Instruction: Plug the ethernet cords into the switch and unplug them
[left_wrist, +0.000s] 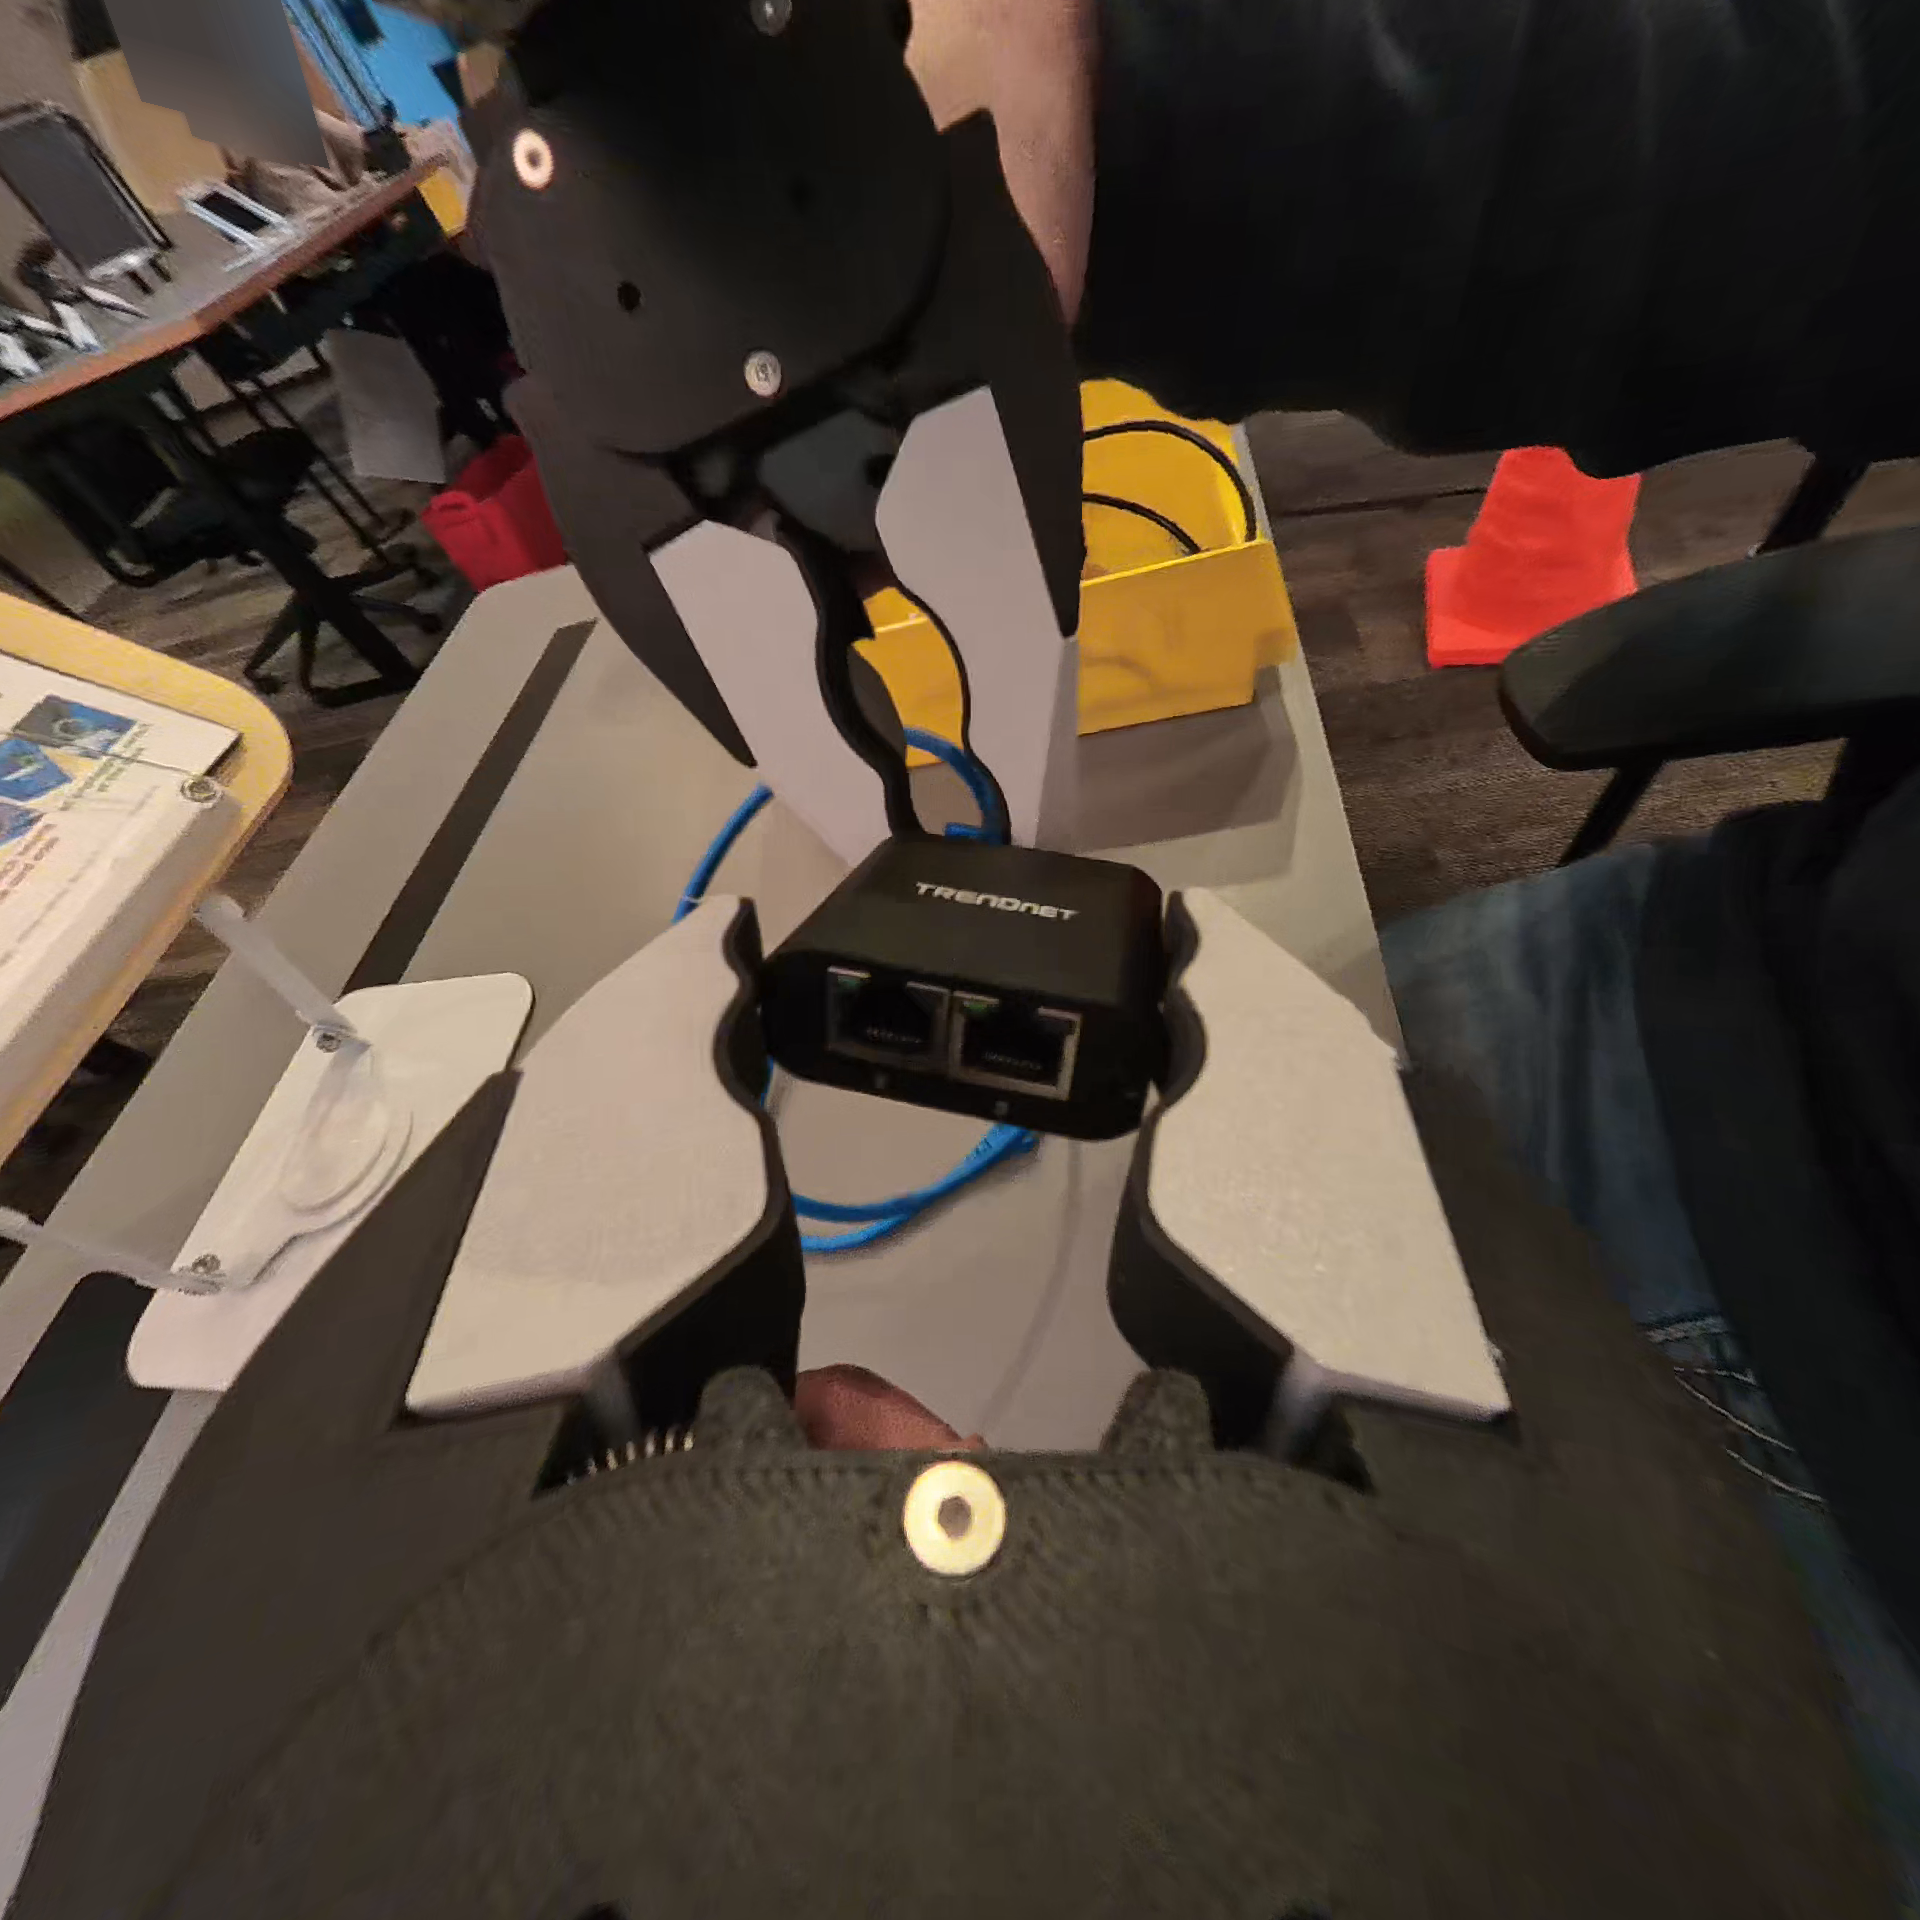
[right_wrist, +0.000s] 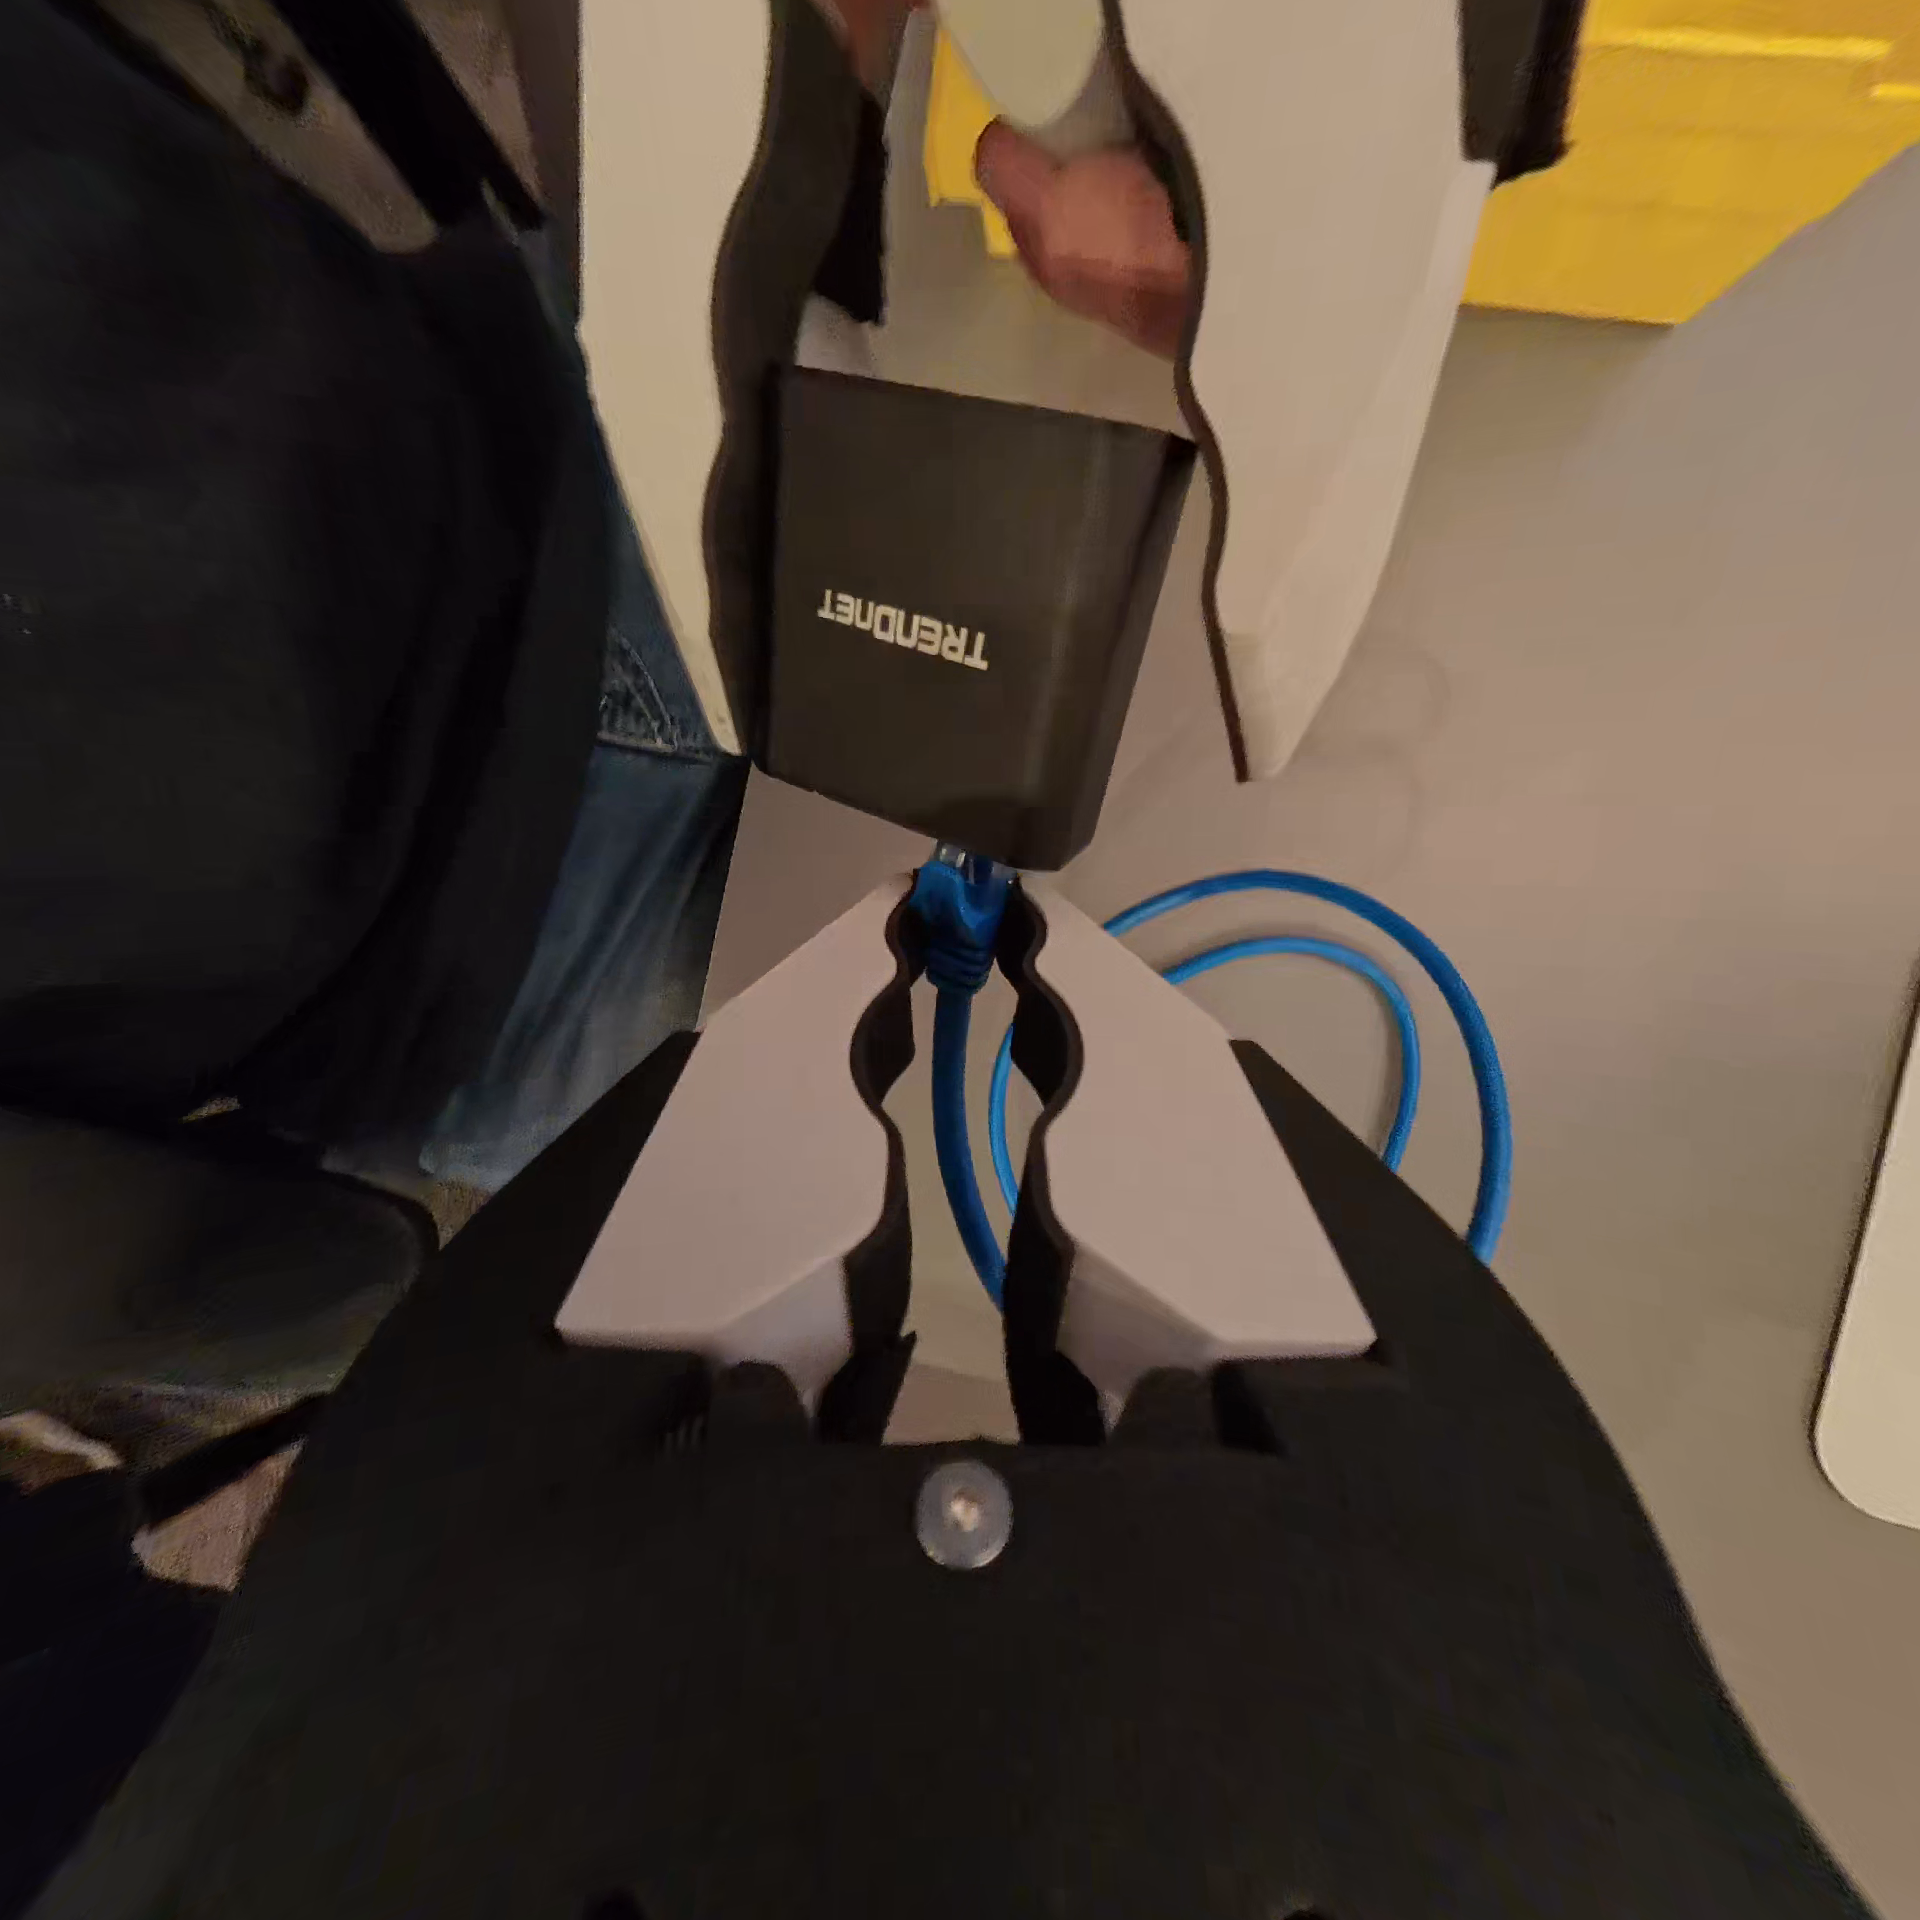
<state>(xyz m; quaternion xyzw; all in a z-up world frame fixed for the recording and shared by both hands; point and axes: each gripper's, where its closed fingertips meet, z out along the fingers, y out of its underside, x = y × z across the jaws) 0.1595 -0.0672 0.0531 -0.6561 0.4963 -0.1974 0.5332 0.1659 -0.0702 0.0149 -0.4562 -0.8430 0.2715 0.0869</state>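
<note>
Matt black plastic switch (left_wrist: 961, 982) between grainy white finger pads (left_wrist: 623, 1132); beneath them, glossy blue rubbery cord (right_wrist: 1455, 1039) on smooth grey tabletop (right_wrist: 1610, 727).

The flat grey table (left_wrist: 1195, 790) carries a looped blue ethernet cord (right_wrist: 1455, 1039) near its middle. A yellow plastic bin (left_wrist: 1174, 634) stands at the far end. A white flat plate (left_wrist: 416, 1039) lies at the left.

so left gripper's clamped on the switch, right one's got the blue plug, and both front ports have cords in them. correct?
Not quite. The left gripper holds the switch and the right gripper pinches the blue plug, but the left wrist view shows both front ports empty. The blue plug meets the opposite end.
</note>
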